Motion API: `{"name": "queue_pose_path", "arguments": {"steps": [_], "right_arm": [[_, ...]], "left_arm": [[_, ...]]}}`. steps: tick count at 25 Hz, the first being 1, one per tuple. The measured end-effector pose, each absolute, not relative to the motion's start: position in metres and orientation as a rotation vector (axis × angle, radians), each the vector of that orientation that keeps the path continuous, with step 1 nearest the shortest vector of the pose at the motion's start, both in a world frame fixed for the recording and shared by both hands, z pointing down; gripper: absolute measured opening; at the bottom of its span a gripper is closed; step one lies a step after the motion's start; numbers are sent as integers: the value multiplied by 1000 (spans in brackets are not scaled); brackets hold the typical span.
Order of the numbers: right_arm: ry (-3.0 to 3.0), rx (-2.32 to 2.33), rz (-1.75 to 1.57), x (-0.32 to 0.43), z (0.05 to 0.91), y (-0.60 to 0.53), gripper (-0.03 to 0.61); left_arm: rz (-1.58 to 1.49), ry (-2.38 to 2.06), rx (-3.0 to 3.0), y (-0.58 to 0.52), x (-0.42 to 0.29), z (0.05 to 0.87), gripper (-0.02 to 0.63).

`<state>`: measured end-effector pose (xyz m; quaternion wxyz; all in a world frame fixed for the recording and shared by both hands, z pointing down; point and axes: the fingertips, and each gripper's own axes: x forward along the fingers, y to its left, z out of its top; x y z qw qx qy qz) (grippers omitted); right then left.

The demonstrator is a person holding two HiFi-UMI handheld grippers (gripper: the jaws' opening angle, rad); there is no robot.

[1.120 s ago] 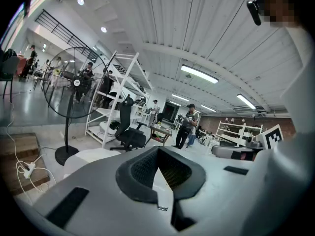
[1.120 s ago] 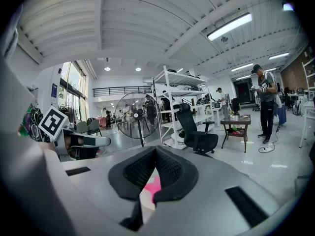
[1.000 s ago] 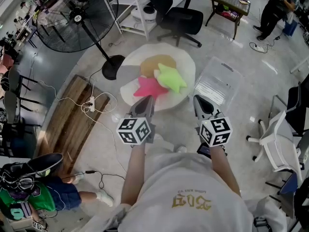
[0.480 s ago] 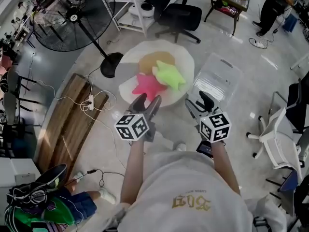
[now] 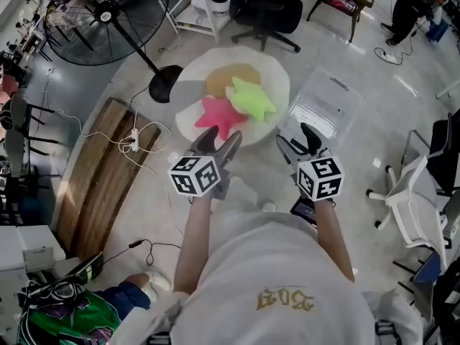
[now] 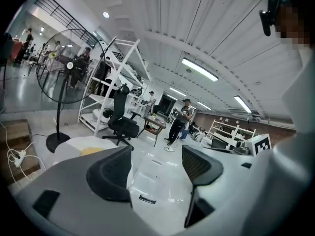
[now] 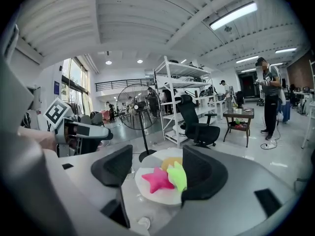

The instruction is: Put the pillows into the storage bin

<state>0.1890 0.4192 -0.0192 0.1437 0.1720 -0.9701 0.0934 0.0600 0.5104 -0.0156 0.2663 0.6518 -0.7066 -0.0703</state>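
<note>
Three pillows lie on a round white cushion (image 5: pixel 190 126) on the floor: a pink star (image 5: pixel 219 116), a green star (image 5: pixel 253 99) and a tan round one (image 5: pixel 231 81). A clear storage bin (image 5: pixel 323 113) stands just right of the cushion. My left gripper (image 5: pixel 219 144) hovers short of the pink star; in the left gripper view only the bin (image 6: pixel 155 178) shows beyond its open jaws. My right gripper (image 5: pixel 296 139) hangs near the bin's near corner, apart from it. The right gripper view shows the pink star (image 7: pixel 157 178) and green star (image 7: pixel 176 175) on the floor beyond my right gripper (image 7: pixel 157 168). Both pairs of jaws have just been opening and hold nothing.
A standing fan (image 5: pixel 108 13) has its base (image 5: pixel 164 85) left of the cushion. A wooden board (image 5: pixel 100 185) and a power strip with cables (image 5: pixel 134 141) lie at left. A black office chair (image 5: pixel 277 9) stands behind, a white chair (image 5: pixel 406 207) at right, and a seated person (image 5: pixel 72 315) at lower left.
Both grippers went from shut to open. Both hands edged forward toward the cushion. The person at lower left slid lower in the picture.
</note>
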Motion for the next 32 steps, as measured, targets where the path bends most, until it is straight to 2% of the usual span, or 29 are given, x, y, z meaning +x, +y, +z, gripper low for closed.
{"name": "queue_pose_path", "arguments": {"steps": [15, 32], "right_arm": [[-2706, 549, 339, 161, 20, 325, 308], [-2454, 506, 339, 0, 108, 141, 313]], "left_arm": [[-161, -1847, 1744, 411, 12, 15, 322], [16, -1664, 1646, 230, -169, 125, 331]]}}
